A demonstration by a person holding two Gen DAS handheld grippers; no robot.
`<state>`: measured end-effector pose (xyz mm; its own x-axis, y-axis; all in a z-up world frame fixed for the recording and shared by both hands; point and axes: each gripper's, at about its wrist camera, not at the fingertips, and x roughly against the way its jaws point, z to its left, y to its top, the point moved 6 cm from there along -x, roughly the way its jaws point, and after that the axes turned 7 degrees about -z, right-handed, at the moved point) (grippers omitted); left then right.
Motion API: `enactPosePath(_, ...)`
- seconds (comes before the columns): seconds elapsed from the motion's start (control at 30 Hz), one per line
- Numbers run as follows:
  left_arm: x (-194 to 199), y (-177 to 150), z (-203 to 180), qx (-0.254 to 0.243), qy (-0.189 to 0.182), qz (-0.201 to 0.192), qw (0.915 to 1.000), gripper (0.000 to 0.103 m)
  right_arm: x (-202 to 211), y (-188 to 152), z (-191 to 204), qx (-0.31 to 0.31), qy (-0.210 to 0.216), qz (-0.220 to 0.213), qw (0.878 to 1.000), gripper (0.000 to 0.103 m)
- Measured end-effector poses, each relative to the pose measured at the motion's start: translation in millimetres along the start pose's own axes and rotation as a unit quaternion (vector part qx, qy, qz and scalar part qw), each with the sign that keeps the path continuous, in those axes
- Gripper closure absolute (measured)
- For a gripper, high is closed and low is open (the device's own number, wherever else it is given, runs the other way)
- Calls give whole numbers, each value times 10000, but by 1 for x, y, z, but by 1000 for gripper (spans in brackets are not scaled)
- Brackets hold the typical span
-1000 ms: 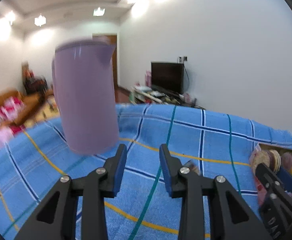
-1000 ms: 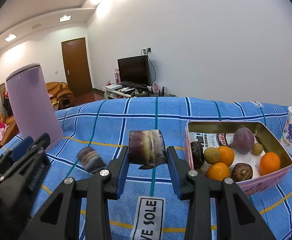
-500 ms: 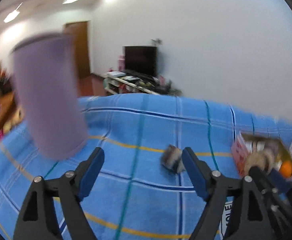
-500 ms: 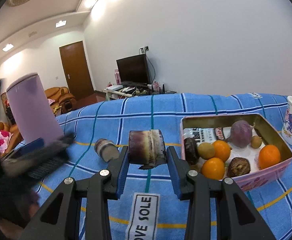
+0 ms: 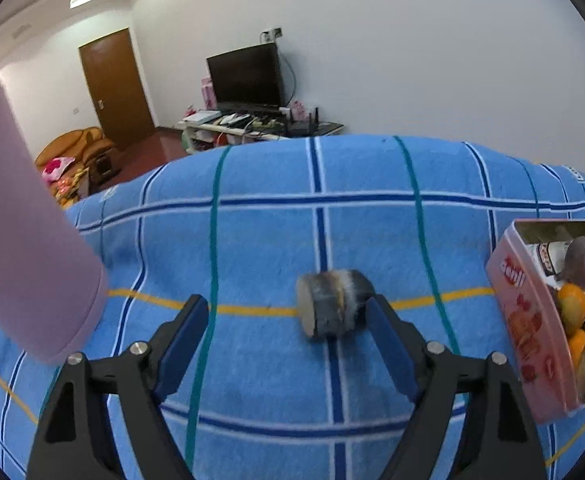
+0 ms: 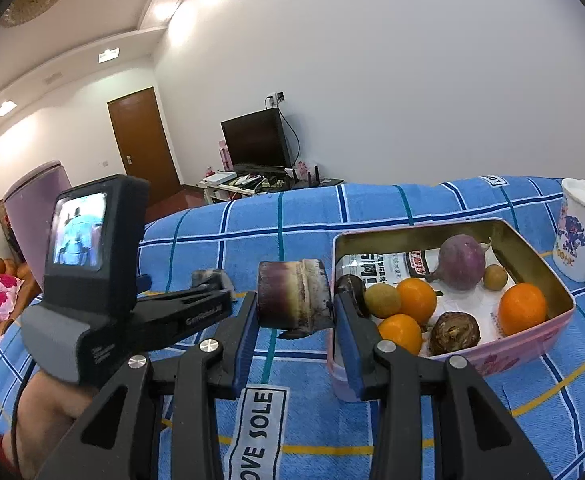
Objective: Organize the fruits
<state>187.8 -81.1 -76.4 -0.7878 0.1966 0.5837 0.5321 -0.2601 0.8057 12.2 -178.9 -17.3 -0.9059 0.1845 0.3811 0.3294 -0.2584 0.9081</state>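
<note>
Nearest to me in the right wrist view, my right gripper [image 6: 296,316] is clamped on a short purple-brown sugarcane segment [image 6: 292,294], held crosswise with its long axis running from pad to pad, just left of the pink tin [image 6: 532,336].

In the left wrist view, my left gripper [image 5: 288,328] has its jaws spread wide with nothing pressed between them. Just ahead, a second cut sugarcane piece [image 5: 332,304] lies on its side on the blue checked cloth [image 5: 252,360]. It sits toward the right-hand finger [image 5: 388,340], apparently touching or nearly touching that pad, and well apart from the other finger. Its pale cut face points left, so its long axis runs roughly across the gap, in line with the direction the jaws close. I judge the left hand is the nearer one and needs to shift a little right to center the piece.

Farther right, the tin holds oranges [image 6: 520,308], small yellowish fruits [image 6: 382,300] and a purple bulb-shaped item [image 6: 462,262]. A lilac jug [image 5: 24,248] stands at far left.
</note>
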Motion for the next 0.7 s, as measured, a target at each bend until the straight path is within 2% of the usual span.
enactPosePath(0.07, -7, 4, -3, 35, -104, 23, 9999, 20, 0, 0, 0, 12, -1, -8, 10000, 64)
enactPosePath(0.23, -21, -2, -9, 425, -411, 462, 9972, 32, -6, -2, -1, -25, 33, 121, 9999, 64)
enactPosePath(0.33, -16, 5, -14, 529, -549, 291, 9967, 29, -7, -2, -3, -105, 54, 161, 9998, 63)
enactPosePath(0.43, -16, 7, -19, 380, -345, 242, 9984, 29, -7, -1, -4, -143, 46, 144, 9998, 64)
enactPosePath(0.47, -20, 4, -19, 309, -205, 391, 9985, 32, -7, -1, -4, -148, 45, 154, 9998, 64)
enactPosePath(0.5, -24, 2, -19, 326, -134, 530, 9980, 40, -8, -1, -5, -153, 38, 170, 9997, 64)
enactPosePath(0.57, -31, -5, -14, 594, -229, 708, 9955, 43, -10, -2, -6, -173, 38, 210, 9996, 64)
enactPosePath(0.7, -26, -14, -2, 934, -302, 691, 9928, 56, -13, -4, -5, -204, 81, 283, 9994, 64)
